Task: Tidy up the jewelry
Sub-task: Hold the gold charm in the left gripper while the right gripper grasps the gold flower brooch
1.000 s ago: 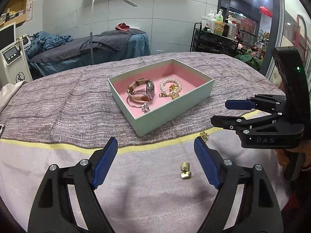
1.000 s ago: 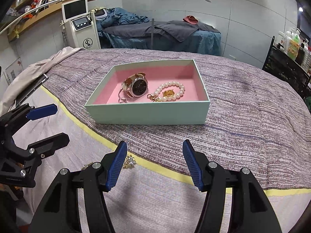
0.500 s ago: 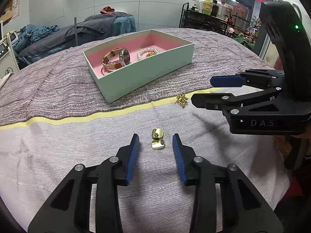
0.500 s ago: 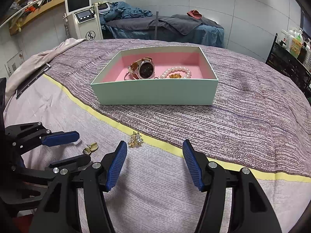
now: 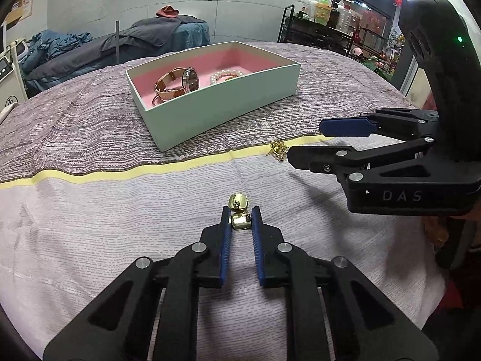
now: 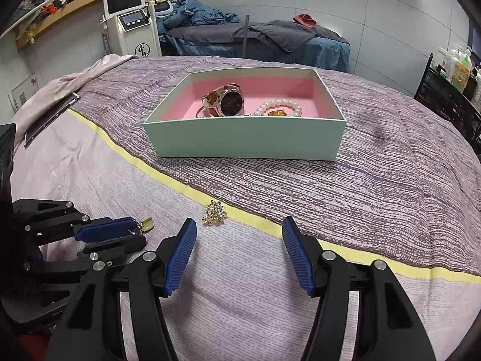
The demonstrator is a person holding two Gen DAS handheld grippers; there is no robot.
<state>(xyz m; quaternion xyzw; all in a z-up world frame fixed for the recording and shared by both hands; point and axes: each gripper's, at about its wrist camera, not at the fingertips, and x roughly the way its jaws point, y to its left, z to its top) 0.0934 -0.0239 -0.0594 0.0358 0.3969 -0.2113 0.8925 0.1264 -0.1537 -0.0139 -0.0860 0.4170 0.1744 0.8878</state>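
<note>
1. My left gripper (image 5: 239, 214) is closing its blue-padded jaws on the small gold clip earring (image 5: 239, 210), which is lying on the pale lilac part of the bedspread (image 5: 90, 225); the pads are pressing its near half, and its far half is sticking out past the tips.
2. My right gripper (image 6: 239, 225) is holding its jaws at a middling width, with nothing between them, above the same pale cloth.
3. The gold flower-shaped brooch (image 6: 215, 212) is lying just beside the yellow stripe (image 6: 168, 177), ahead of my right gripper's left pad and apart from it; in the left view my right gripper's lower finger is partly blocking the way to it.
4. The mint-green cardboard box with pink lining (image 6: 243, 141) is sitting open on the purple woven part of the cover, beyond the stripe.
5. Inside are lying a round-faced watch with a tan strap (image 6: 224, 100), on its side, and a white pearl bracelet (image 6: 281, 105) with a gold piece within its loop.
6. The box's near wall is hiding the lower edges of both; a thin silver ring-like item beside the watch is hard to make out.
7. A dark flat tablet-like object (image 6: 51, 117) is lying at the far left edge, partly under a beige cloth.
</note>
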